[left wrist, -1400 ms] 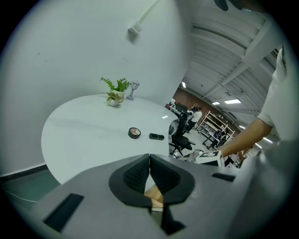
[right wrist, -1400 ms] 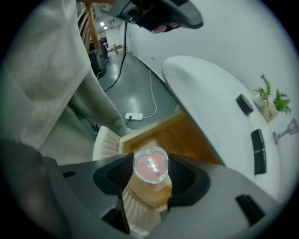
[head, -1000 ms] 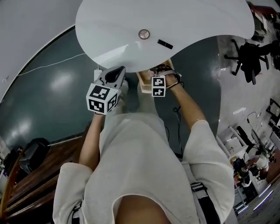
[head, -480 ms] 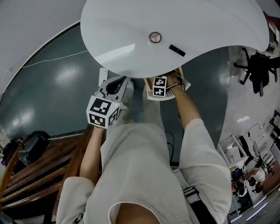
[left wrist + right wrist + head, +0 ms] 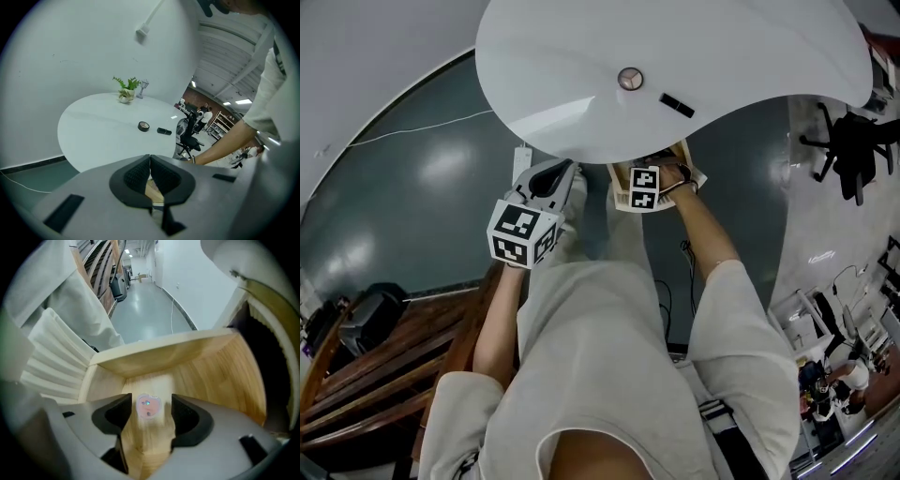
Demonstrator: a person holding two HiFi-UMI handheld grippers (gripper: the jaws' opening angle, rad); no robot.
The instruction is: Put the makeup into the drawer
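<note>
The white round table (image 5: 675, 56) fills the top of the head view, and we stand right at its near edge in a pale short-sleeved shirt (image 5: 609, 356). Our right arm (image 5: 703, 244) reaches forward, nearly straight, to just under the table's rim. There the right hand (image 5: 670, 176) holds the right gripper (image 5: 150, 399) pointing straight down into the open wooden drawer (image 5: 211, 366). Our left arm (image 5: 502, 309) is bent, the elbow close to the body. It carries the left gripper (image 5: 150, 171) just left of the drawer, tilted forward and downward towards the table's edge.

The drawer stands pulled out from beneath the tabletop, and its light wood floor and near wall show in the right gripper view.

The right gripper's jaws stand apart and have just been opening. Between them a small pink heart-shaped makeup piece (image 5: 148, 407) shows against the drawer floor, and neither of the pads (image 5: 117, 416) touches it. We cannot tell whether it already rests on the wood.

The left gripper's jaws are closed together, the ribbed pads (image 5: 138, 176) meeting with nothing between them.

Out on the tabletop, well apart from both grippers, a round compact (image 5: 143, 125) lies just beside a short black tube (image 5: 164, 131). A small potted plant (image 5: 126, 89) stands at the far side.
</note>
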